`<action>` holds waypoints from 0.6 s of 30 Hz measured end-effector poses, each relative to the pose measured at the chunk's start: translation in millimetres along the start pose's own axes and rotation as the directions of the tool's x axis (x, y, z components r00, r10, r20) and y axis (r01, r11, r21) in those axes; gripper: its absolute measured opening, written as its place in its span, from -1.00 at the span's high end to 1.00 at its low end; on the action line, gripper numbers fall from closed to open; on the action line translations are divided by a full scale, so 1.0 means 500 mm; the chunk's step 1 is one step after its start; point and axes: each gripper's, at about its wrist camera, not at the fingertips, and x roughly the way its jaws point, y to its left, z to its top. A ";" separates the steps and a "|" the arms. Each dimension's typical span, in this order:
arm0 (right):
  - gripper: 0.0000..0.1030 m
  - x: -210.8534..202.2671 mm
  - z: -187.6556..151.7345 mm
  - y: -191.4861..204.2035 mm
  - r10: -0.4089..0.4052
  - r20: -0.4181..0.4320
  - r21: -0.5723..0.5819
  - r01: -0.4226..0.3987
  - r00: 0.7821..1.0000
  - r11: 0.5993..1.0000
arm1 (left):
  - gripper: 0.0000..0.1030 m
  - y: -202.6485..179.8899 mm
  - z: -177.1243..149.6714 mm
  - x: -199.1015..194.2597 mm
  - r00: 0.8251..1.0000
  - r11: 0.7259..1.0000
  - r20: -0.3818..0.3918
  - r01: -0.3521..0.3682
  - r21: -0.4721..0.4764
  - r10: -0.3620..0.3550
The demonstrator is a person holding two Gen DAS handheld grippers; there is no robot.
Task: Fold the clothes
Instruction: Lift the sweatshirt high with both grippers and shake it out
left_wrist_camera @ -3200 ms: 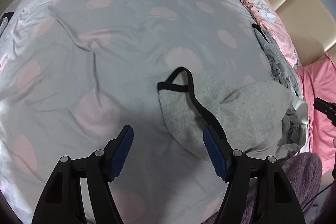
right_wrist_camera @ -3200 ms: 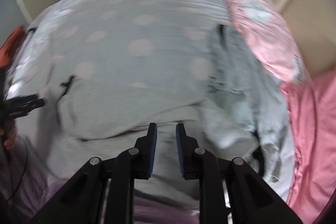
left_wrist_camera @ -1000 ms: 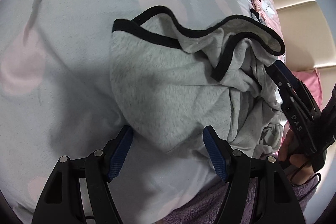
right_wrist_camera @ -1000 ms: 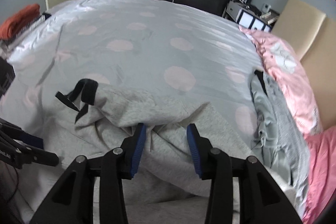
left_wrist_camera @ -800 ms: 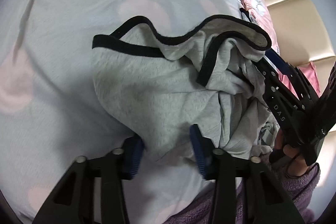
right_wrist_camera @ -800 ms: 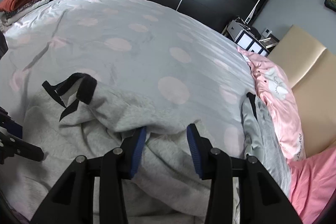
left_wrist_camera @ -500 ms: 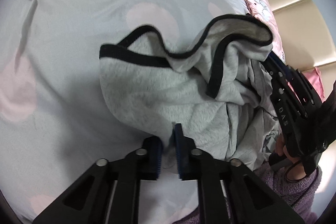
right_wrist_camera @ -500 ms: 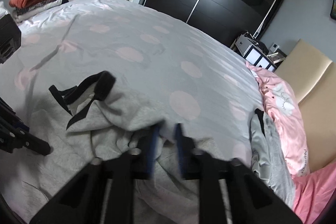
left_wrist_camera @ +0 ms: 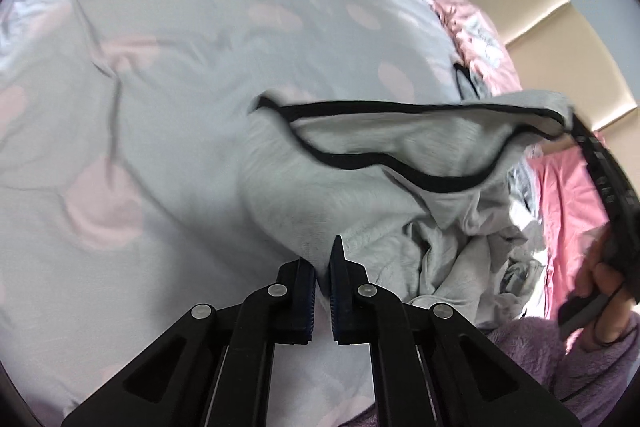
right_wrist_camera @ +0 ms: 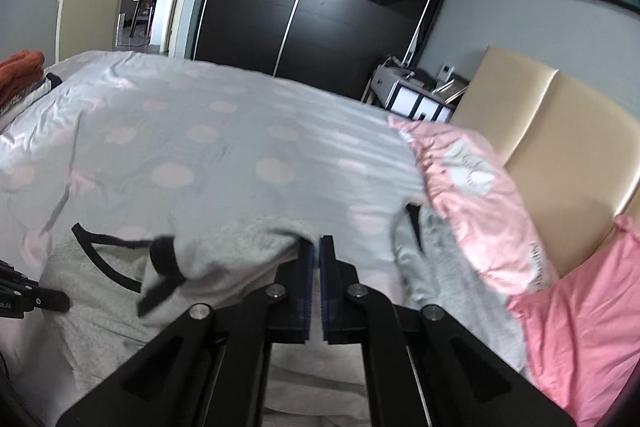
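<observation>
The left tongs [left_wrist_camera: 323, 267] were clamped tight on the near edge of a grey fleece garment with black trim [left_wrist_camera: 400, 163], their blue pads pinching a fold of the cloth. The right tongs [right_wrist_camera: 316, 255] were likewise closed on another edge of the same garment [right_wrist_camera: 224, 247], the fabric draping away to the left from between the pads. The garment hung stretched between the two grips, partly raised above the bed, its black-bound opening [left_wrist_camera: 400, 115] gaping upward and its lower part bunched in folds on the grey duvet with pink dots [left_wrist_camera: 160, 67]. A second grey garment [right_wrist_camera: 432, 267] lay crumpled just beside the pink pillow [right_wrist_camera: 472, 195] near the beige headboard [right_wrist_camera: 560, 131]. A hand [left_wrist_camera: 600, 283] in a purple fleece sleeve gripped the right tool's handle.
</observation>
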 end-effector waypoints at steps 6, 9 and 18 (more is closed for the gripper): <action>0.96 -0.128 0.134 -0.066 -0.082 0.090 -0.013 0.084 0.993 0.996 | 0.89 0.000 0.058 -0.157 0.987 0.999 0.157 -0.039 0.011 0.037; 0.96 -0.197 0.196 -0.091 -0.114 0.144 -0.025 0.119 0.983 0.993 | 0.89 -0.008 0.099 -0.281 0.961 0.996 0.269 -0.083 0.034 0.070; 0.96 -0.414 0.350 -0.140 -0.160 0.315 0.019 0.162 0.936 0.987 | 0.89 -0.109 0.158 -0.726 0.777 0.967 0.620 -0.230 0.113 0.112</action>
